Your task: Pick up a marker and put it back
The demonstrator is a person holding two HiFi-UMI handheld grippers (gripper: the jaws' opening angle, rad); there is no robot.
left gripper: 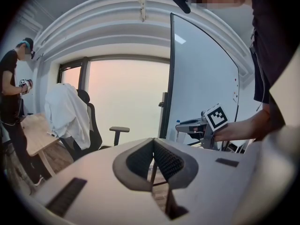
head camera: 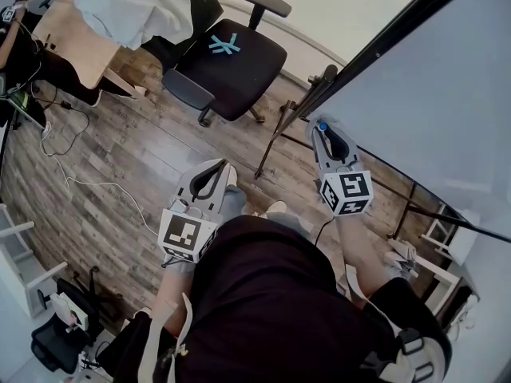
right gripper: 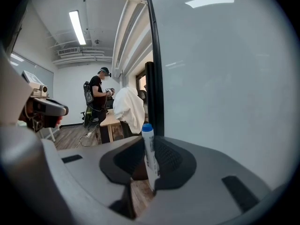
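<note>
Right gripper (right gripper: 148, 162): jaws clamped on the marker (right gripper: 149, 150). It's a white barrel with a blue cap, standing upright between the pads, cap end poking out past the jaw tips. In the head view it's held up in the air at about 1 o'clock from the person's body.

Left gripper (left gripper: 153, 156): jaws closed, pads meeting at the tips, nothing between them. It's held low at about 11 o'clock, well apart from the right one.

Surroundings:
- Whiteboard (head camera: 431, 102) fills the 1–3 o'clock side, with its dark frame edge just beside the marker. In the right gripper view the board face is close on the right of the jaws.
- The board's stand legs (head camera: 274, 140) are on the wood floor (head camera: 120, 134) between the two grippers, at 12 o'clock.
- Black office chair (head camera: 233, 61) is at 12 o'clock beyond the left gripper, with a teal mark on its seat.
- A second chair draped in white cloth (head camera: 132, 6) sits at 11 o'clock, next to a wooden desk (head camera: 68, 42).
- Loose cables (head camera: 76, 178) trail across the floor at 9–10 o'clock.
- Another person (right gripper: 97, 97) is standing by the desk, far side of the room.
</note>
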